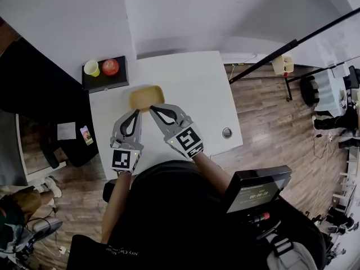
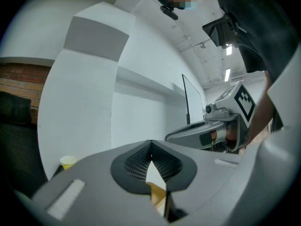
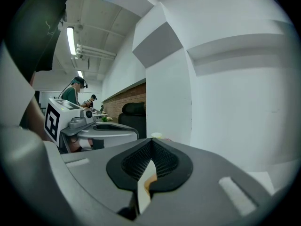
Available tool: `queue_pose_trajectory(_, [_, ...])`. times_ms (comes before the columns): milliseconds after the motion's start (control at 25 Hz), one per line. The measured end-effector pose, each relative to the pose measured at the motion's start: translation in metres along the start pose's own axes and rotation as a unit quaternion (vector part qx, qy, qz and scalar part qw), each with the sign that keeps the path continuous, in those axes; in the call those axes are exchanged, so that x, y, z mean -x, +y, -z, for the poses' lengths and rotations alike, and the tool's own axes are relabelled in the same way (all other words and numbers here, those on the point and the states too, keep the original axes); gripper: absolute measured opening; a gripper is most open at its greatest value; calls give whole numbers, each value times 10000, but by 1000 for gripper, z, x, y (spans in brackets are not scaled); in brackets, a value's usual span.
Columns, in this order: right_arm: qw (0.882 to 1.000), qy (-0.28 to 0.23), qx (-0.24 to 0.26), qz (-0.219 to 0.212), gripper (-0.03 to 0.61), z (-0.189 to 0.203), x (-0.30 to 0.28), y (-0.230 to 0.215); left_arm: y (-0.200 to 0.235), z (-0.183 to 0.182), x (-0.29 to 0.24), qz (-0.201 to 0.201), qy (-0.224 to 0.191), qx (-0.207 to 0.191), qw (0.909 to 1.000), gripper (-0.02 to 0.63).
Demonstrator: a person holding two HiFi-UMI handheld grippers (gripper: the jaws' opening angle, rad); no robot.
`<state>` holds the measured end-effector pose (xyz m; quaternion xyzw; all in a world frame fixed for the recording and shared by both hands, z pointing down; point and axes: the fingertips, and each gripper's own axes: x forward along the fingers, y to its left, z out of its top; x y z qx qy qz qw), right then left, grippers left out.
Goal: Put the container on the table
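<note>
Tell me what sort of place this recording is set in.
Most likely a shared lab or office workroom. A plain white table stands on wood-look flooring with black equipment stands beside it. In the right gripper view, another person stands in the background under ceiling strip lights.

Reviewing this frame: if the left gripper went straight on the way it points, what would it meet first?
The yellow container. The left gripper is shut on its near rim, so going on would likely just push it further over the white table. Whether the container rests on the table is unclear.
</note>
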<state>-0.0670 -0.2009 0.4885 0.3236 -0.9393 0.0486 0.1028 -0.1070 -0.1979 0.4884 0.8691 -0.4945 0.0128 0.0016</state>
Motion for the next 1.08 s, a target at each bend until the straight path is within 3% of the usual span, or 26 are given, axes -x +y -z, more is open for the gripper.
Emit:
queue_pose_trajectory(600, [9999, 69, 31, -74, 12, 4, -2, 4, -1, 8, 3, 12, 198, 59, 9998, 2])
queue_pose_trajectory(1080, [9995, 161, 47, -256, 12, 7, -4, 13, 0, 10, 10, -108, 113, 111, 9998, 2])
